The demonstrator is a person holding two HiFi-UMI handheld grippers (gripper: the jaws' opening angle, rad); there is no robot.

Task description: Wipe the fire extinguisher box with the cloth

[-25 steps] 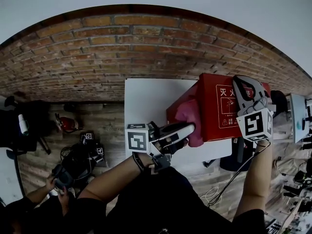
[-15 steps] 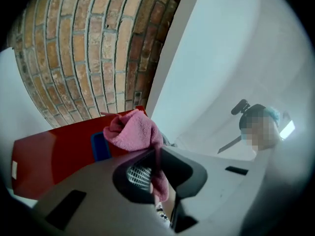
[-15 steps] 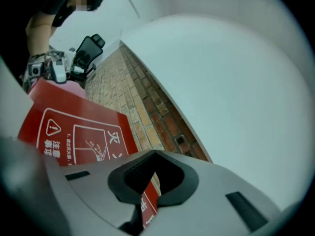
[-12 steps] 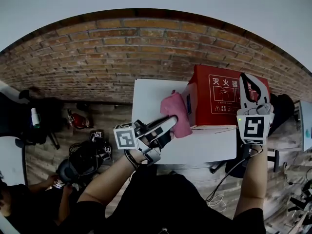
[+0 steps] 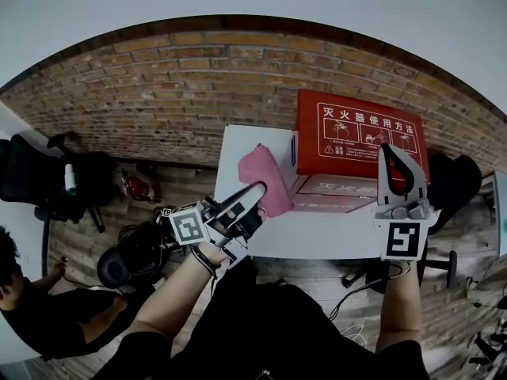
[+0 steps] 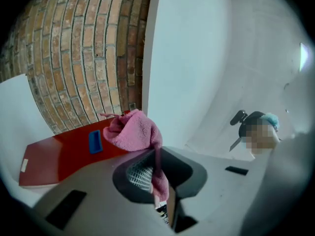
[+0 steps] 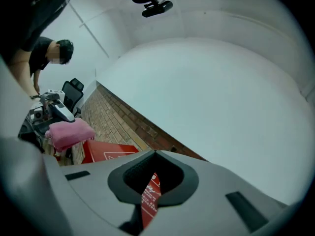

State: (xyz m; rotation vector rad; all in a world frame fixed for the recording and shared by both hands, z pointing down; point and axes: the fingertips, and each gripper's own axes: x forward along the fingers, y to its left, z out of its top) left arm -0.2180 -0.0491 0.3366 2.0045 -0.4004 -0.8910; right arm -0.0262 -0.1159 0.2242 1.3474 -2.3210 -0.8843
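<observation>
Head view shows a brick wall (image 5: 198, 93) running behind a white table (image 5: 317, 240). The red fire extinguisher box (image 5: 360, 133) sits on the table's far right part, close to the wall. A pink cloth (image 5: 265, 176) hangs over the table's left part, just beside the box's left end, pinched in the left tongs (image 5: 255, 190). The right tongs (image 5: 394, 157), pressed together and empty, hover at the box's near side.
</observation>
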